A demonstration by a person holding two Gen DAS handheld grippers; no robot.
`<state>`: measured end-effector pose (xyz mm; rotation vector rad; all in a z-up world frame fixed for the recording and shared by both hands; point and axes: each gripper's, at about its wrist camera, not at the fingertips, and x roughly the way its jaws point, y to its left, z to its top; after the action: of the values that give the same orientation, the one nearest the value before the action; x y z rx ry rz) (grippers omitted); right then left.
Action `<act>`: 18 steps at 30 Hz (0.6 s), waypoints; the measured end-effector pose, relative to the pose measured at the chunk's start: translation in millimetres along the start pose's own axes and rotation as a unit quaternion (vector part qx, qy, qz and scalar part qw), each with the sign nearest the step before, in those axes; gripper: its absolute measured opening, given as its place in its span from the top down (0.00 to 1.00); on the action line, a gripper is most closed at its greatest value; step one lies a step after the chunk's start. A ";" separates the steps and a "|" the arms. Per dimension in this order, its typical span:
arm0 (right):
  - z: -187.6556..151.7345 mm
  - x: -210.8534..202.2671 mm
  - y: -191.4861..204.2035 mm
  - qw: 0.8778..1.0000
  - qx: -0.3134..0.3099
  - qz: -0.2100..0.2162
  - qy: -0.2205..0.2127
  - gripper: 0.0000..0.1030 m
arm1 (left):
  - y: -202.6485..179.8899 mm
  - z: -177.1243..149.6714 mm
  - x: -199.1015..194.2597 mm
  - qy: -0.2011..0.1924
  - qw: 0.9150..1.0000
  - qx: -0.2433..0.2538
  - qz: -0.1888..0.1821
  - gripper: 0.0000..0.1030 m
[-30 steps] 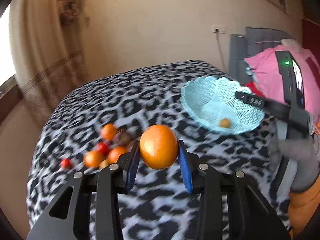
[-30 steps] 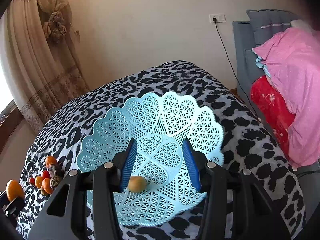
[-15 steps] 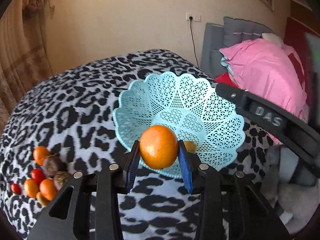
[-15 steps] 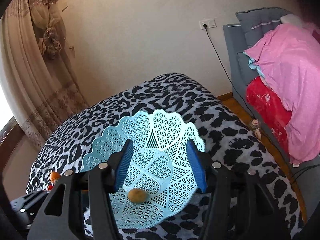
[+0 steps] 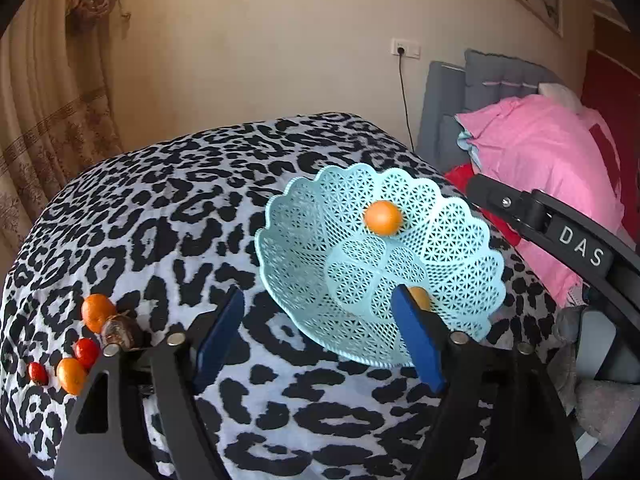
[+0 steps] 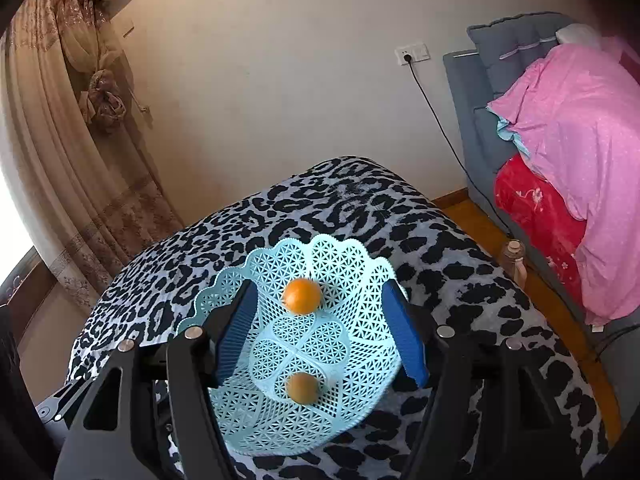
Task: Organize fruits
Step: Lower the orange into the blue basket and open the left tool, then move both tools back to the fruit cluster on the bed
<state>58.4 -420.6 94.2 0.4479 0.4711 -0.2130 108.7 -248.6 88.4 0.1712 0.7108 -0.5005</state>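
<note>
A light blue lattice basket stands on the leopard-print table. An orange lies against its far wall, and a smaller yellow-orange fruit lies near its front. My left gripper is open and empty in front of the basket's left edge. My right gripper is open and empty, held over the basket. Several loose fruits lie at the table's left: oranges, small red ones and a brown one.
The right gripper's black arm crosses the left wrist view at right. A grey sofa with pink bedding and a red cushion stands to the right. A curtain hangs at left. A bottle stands on the floor.
My left gripper has opened and let go of the orange, which now lies in the basket by its far wall. The right gripper has drawn back a little.
</note>
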 end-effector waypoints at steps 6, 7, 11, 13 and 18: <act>3.9 -8.9 0.1 1.000 0.011 0.013 -0.015 0.28 | 13.5 3.8 -18.8 -0.023 1.000 -0.013 0.015 0.16; 4.5 -10.6 0.5 1.000 0.012 0.016 -0.016 0.27 | 16.6 4.5 -22.3 -0.026 0.999 -0.017 0.016 0.16; 6.8 -20.8 6.2 0.999 0.010 0.029 -0.029 0.25 | 26.9 7.1 -34.4 -0.035 0.999 -0.026 0.025 0.16; 7.6 -25.5 9.5 0.999 0.007 0.035 -0.033 0.25 | 34.5 7.7 -42.2 -0.041 0.998 -0.031 0.032 0.16; 9.2 -38.6 19.3 0.998 0.000 0.053 -0.044 0.24 | 57.0 8.5 -62.1 -0.055 0.996 -0.049 0.050 0.15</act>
<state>34.1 -404.1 127.1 0.4598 0.3605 -0.1306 101.7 -178.2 134.9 0.0859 0.6138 -0.3753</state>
